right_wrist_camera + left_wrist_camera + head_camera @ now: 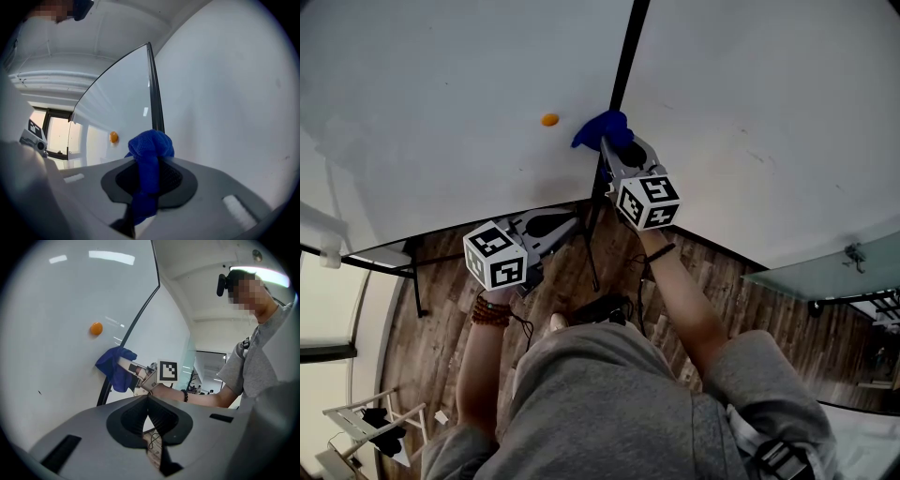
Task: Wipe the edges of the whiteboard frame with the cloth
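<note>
The right gripper (612, 148) is clenched on the blue cloth (602, 127), which presses against the whiteboard frame (630, 42) near an orange magnet (549, 120) — the left gripper (574, 223), jaws closed on nothing, hangs lower.

Floor (441, 323): brown wood planks, laid in long strips.
- Stand leg (592, 253): thin, black, resting on the planks below the board's lower edge.
- Second black leg (415, 281): to the left, under the board's lower left corner.
- Black object (602, 307): low, with a thin cable beside it; kind cannot be told.
- White rack (356, 422): at the lower left, dark items on it, too small to identify.

Whiteboard (441, 84): white, upright, with a black frame (628, 47) down its right edge.
- Orange magnet (549, 120): round, on the white face, just left of the frame.
- Blue cloth (600, 129): bunched, touching the frame beside the magnet.
</note>
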### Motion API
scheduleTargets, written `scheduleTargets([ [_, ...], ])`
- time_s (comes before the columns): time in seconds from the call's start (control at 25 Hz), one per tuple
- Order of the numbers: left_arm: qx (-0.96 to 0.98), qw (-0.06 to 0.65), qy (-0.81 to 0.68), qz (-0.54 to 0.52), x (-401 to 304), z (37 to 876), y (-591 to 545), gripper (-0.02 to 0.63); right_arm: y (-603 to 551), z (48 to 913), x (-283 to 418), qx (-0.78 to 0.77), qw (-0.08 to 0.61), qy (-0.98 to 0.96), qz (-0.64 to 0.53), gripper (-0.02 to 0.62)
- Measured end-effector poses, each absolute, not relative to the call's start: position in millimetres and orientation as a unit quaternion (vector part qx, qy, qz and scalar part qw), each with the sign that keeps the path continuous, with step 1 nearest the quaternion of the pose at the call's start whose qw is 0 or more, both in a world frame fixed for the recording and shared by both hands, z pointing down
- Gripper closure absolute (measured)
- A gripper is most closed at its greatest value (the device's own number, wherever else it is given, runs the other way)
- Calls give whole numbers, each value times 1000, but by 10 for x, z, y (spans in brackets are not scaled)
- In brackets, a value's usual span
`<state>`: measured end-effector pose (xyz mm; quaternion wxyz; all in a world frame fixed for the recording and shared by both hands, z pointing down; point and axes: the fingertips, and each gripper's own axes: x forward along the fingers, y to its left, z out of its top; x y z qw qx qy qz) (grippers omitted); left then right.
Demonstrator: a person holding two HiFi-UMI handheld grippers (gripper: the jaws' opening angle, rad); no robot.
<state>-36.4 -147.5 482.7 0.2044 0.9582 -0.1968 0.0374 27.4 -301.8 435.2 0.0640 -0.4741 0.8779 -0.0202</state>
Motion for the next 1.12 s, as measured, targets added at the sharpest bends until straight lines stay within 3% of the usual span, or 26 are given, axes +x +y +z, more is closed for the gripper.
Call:
scheduleTargets([
  [1.12, 953, 214, -212, 34, -379, 4914, -1528, 597, -3058, 4864, 284, -463, 60, 881, -76, 515],
])
